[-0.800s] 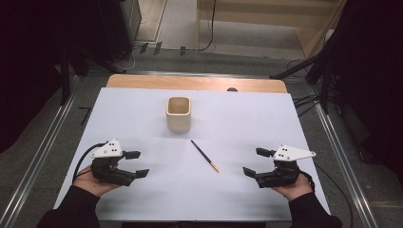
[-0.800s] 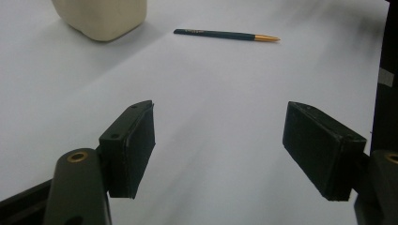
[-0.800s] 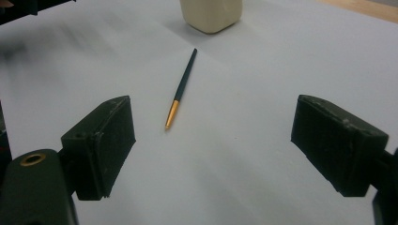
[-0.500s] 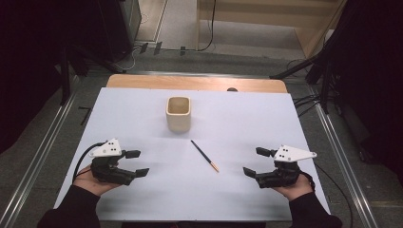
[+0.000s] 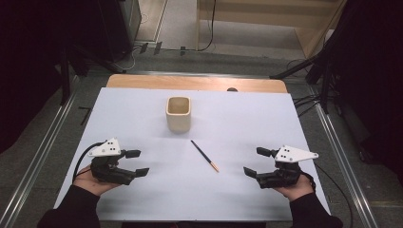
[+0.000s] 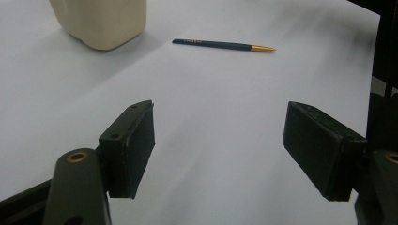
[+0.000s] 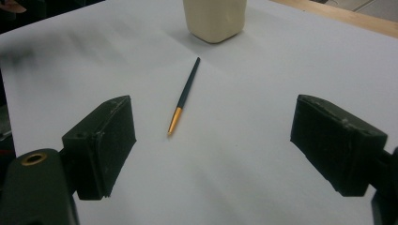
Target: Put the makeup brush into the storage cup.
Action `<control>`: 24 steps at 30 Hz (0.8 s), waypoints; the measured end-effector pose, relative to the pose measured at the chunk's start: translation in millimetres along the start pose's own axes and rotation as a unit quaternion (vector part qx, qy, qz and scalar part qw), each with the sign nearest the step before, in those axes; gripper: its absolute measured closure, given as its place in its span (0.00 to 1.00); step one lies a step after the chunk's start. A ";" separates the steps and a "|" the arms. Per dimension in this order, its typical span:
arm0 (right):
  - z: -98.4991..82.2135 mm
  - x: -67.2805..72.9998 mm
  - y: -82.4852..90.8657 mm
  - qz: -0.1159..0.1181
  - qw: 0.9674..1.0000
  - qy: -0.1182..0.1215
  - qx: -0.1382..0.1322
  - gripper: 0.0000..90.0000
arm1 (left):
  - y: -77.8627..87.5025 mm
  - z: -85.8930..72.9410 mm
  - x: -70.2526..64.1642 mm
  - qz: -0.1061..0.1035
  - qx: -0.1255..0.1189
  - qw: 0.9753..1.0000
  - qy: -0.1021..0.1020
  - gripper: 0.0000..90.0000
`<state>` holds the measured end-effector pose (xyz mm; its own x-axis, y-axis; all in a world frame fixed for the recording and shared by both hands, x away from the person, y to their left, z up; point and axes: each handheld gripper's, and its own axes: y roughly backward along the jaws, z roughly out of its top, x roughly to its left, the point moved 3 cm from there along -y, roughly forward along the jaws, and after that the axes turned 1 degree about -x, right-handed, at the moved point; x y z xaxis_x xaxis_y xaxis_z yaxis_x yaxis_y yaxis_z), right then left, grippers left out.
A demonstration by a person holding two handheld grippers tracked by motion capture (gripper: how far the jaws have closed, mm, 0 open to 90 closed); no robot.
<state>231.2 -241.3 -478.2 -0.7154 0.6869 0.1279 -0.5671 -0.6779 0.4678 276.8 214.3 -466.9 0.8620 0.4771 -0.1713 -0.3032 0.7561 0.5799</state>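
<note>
While both hands rest low at the near edge of the white table cover (image 5: pixel 142 109), nothing has shifted over the last moment: against the earlier high views the left gripper (image 5: pixel 136 163) and the right gripper (image 5: pixel 254 161) sit in the same spots, and the pen (image 5: pixel 205 156) and the cream cup (image 5: pixel 178 114) lie just as they did. That stillness suggests the work has not begun, and the reach for the pen is the step ahead. Each gripper has its jaws spread wide with only bare cover between them, gripping nothing. The pen lies flat on the cover just in front of the cup and slightly to its right, apart from it, roughly midway between the two grippers. It is slim, with a dark green barrel and a short gold tip; the tip points away from the cup, toward the right gripper, as the right gripper view (image 7: pixel 185 93) shows. The left gripper view (image 6: pixel 223 45) shows it lying beside the cup's base, not touching.
</note>
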 end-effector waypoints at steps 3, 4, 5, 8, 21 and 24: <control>0.0 0.1 -0.1 0.001 1.000 -0.001 0.000 0.17 | 0.2 -0.1 -0.2 0.000 0.000 1.000 -0.001 0.29; -0.1 0.2 -0.2 0.002 1.000 -0.002 0.001 0.17 | 0.2 0.0 -0.1 0.000 0.000 1.000 0.000 0.29; -0.1 0.2 -0.3 0.001 1.000 -0.001 0.002 0.17 | 0.1 0.0 0.0 0.001 0.000 1.000 0.000 0.29; -0.4 0.1 -0.3 0.001 1.000 -0.001 0.003 0.17 | -0.3 -0.2 -0.1 0.001 0.002 1.000 -0.001 0.29; -1.0 -0.9 -0.7 -0.004 1.000 -0.004 0.007 0.17 | -0.5 -0.3 -0.5 0.000 0.004 1.000 -0.001 0.29; -1.1 -0.8 -1.4 -0.005 1.000 -0.004 0.009 0.17 | -0.3 -0.2 -0.5 0.000 0.003 1.000 0.000 0.29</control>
<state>232.2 -241.2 -480.0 -0.7063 0.6960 0.1288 -0.5678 -0.6658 0.4841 276.5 213.9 -467.2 0.8622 0.4771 -0.1703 -0.3009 0.7528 0.5855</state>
